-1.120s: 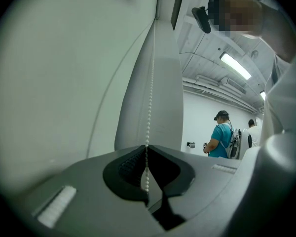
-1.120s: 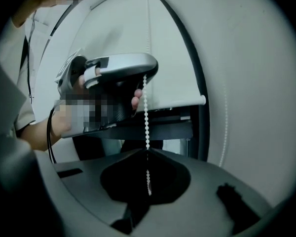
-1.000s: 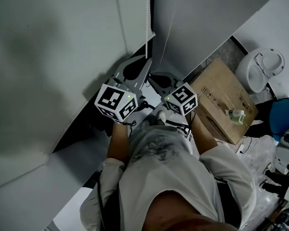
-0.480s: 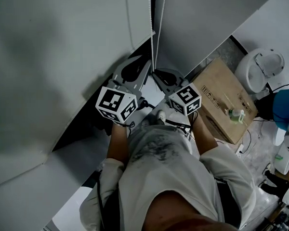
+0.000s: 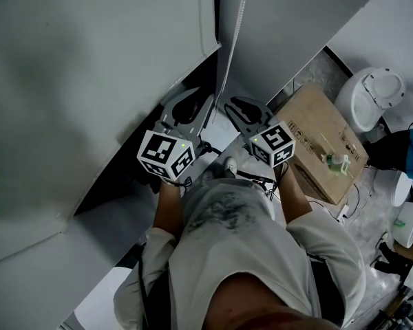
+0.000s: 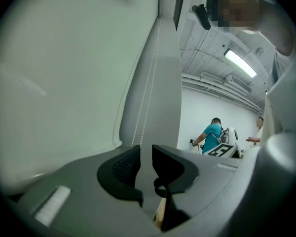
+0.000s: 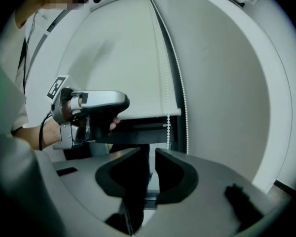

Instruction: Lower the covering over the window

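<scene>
The white roller blind [image 5: 89,81] hangs partway down, and its bottom bar [image 7: 148,113] shows in the right gripper view above a dark gap of window. A white bead chain [image 5: 235,29] drops from the top and ends between the two grippers. My left gripper [image 5: 206,103] is just left of the chain. Its jaws are opening, with a narrow gap and nothing between them [image 6: 146,157]; the chain [image 6: 147,98] runs beyond their tips. My right gripper [image 5: 228,107] is just right of the chain. Its jaws are also opening and hold nothing [image 7: 152,162]; the chain [image 7: 168,127] hangs past them.
A cardboard box [image 5: 323,143] with a small bottle [image 5: 339,162] on it lies on the floor at the right, and a white round fixture [image 5: 375,96] stands behind it. Two people [image 6: 212,132] stand far off in the room. The window wall is directly ahead.
The right gripper has shifted right and away from the bead chain. The chain ran down into the grippers a second ago; now it hangs loose between them.
</scene>
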